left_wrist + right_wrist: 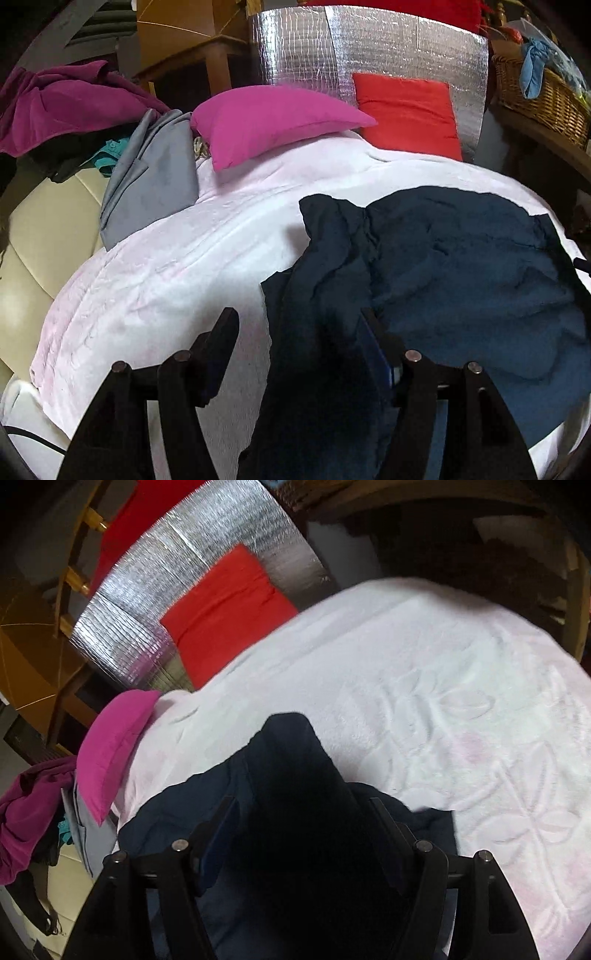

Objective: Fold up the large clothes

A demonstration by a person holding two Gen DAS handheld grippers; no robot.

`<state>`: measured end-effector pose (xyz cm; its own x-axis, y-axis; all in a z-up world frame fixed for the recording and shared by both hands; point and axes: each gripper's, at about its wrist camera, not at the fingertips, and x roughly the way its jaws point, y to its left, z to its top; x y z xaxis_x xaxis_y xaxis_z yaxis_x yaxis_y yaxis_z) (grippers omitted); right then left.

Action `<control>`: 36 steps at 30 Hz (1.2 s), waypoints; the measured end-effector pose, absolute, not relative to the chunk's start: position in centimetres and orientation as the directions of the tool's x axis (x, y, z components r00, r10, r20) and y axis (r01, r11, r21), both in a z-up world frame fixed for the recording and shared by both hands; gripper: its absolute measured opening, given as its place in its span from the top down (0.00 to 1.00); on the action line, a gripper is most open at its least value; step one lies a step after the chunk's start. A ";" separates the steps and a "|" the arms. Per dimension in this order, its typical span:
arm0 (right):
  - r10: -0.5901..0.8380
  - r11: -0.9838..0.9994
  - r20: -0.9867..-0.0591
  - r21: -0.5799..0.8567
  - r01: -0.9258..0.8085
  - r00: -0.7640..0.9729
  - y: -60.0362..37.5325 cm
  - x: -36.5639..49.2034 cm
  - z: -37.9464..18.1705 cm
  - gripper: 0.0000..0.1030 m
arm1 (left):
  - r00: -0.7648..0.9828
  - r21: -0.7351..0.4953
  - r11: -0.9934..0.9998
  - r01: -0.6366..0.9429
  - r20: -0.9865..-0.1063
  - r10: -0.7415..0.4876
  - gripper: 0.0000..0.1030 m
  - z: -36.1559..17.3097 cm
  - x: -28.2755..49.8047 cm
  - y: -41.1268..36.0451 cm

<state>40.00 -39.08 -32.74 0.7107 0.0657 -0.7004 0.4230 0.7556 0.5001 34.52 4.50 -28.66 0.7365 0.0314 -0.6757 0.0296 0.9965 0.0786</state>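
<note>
A: Currently, item one: dark navy garment (pixel 461 258), crumpled, lying on the pale pink bedspread (pixel 166 277), filling the lower right of the left wrist view. Condition: half bunched, one strip of cloth trailing down toward the bottom centre.

B: Item two: left hand-held gripper (pixel 301 325), bottom centre of that view. Jaws stand apart. A fold of the garment hangs between them; whether either pad presses it I cannot tell, though it looks loose.

A: Item three: right hand-held gripper (pixel 301 812), bottom centre of the right wrist view. Jaws likewise apart, with a dark flap of the navy garment (pixel 291 760) rising between them and covering the middle of the frame. No pinch visible.

B: Handling note, as a judgement: before closing, seat each gripper on a true edge or corner, not on a mid-cloth ridge, so the fold comes out square. Draw the cloth flat across the bedspread first.

A: Surroundings: magenta pillow (pixel 273 122) upper centre, red cushion (pixel 408 114) beside it against silver foil sheeting (pixel 369 44); grey garment (pixel 155 177) at left. Keep the fold clear of these.
</note>
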 end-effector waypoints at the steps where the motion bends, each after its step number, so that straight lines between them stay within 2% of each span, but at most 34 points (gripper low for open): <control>1: 0.069 0.756 -0.712 0.494 0.429 0.699 -39.1 40.3 -33.2 0.30 | 0.733 0.082 0.996 0.032 -0.679 0.032 0.36 -28.8 34.8 4.4; 2: 0.066 0.762 -0.732 0.476 0.439 0.678 -39.0 40.8 -33.8 0.32 | 0.731 0.085 0.996 0.033 -0.681 0.034 0.36 -29.0 34.9 4.2; 4: 0.038 0.788 -0.763 0.420 0.450 0.646 -38.5 41.2 -34.4 0.63 | 0.718 0.084 0.996 0.036 -0.695 0.033 0.36 -29.5 35.4 4.2; 5: 0.026 0.800 -0.773 0.397 0.450 0.634 -38.3 41.2 -34.6 0.65 | 0.702 0.069 0.997 0.040 -0.712 0.021 0.36 -29.9 35.9 4.3; 7: 0.023 0.807 -0.765 0.394 0.440 0.643 -38.2 41.0 -34.3 0.78 | 0.671 0.024 0.999 0.033 -0.741 -0.004 0.36 -30.5 36.9 4.7; 11: -0.015 0.820 -0.716 0.391 0.418 0.698 -38.2 39.4 -32.5 0.80 | 0.606 -0.108 0.994 -0.006 -0.791 -0.082 0.36 -32.3 40.1 6.2; 13: -0.022 0.816 -0.755 0.365 0.448 0.656 -38.6 39.8 -33.9 0.80 | 0.569 -0.150 0.988 -0.034 -0.816 -0.104 0.28 -33.7 41.6 6.6; 14: 0.004 0.804 -0.772 0.380 0.457 0.635 -38.9 39.9 -35.0 0.80 | 0.556 -0.172 0.984 -0.043 -0.823 -0.119 0.28 -34.1 41.8 6.8; 18: 0.034 0.764 -0.727 0.461 0.451 0.686 -39.5 38.1 -33.4 0.78 | 0.590 -0.113 0.993 -0.037 -0.804 -0.069 0.28 -33.0 40.8 6.0; 20: 0.039 0.752 -0.690 0.497 0.434 0.723 -39.7 36.4 -32.2 0.63 | 0.618 -0.079 0.997 -0.015 -0.785 -0.053 0.28 -32.1 39.7 5.4; 21: 0.031 0.751 -0.675 0.503 0.428 0.737 -39.5 35.1 -31.5 0.40 | 0.640 -0.063 0.998 -0.003 -0.767 -0.047 0.28 -31.5 38.7 5.1; 22: 0.022 0.751 -0.666 0.504 0.427 0.746 -39.4 34.2 -31.0 0.24 | 0.654 -0.054 0.999 0.002 -0.755 -0.042 0.28 -31.1 38.1 5.0; 26: 0.033 0.778 -0.605 0.515 0.359 0.796 -38.0 30.0 -29.4 0.27 | 0.713 -0.038 0.999 0.020 -0.700 -0.041 0.27 -29.5 34.4 5.0; 27: 0.056 0.783 -0.583 0.529 0.327 0.810 -37.5 29.0 -29.2 0.40 | 0.712 -0.051 0.999 0.018 -0.701 -0.048 0.27 -29.3 33.5 5.3; 28: 0.072 0.789 -0.570 0.534 0.303 0.819 -36.9 28.0 -29.0 0.64 | 0.710 -0.063 0.998 0.015 -0.702 -0.054 0.27 -29.3 32.8 5.7; 29: 0.083 0.801 -0.574 0.525 0.288 0.815 -36.3 27.4 -29.0 0.72 | 0.710 -0.069 0.998 0.013 -0.701 -0.057 0.27 -29.2 32.2 5.9; 36: 0.128 0.851 -0.633 0.465 0.243 0.763 -32.5 24.2 -30.6 0.73 | 0.653 -0.050 0.999 0.016 -0.756 -0.048 0.27 -31.1 29.4 6.1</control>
<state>24.22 -32.54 -30.60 0.7634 0.1280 -0.6331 0.2427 0.8515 0.4648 29.38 6.13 -31.11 0.6525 -0.0484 -0.7562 0.0161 0.9986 -0.0500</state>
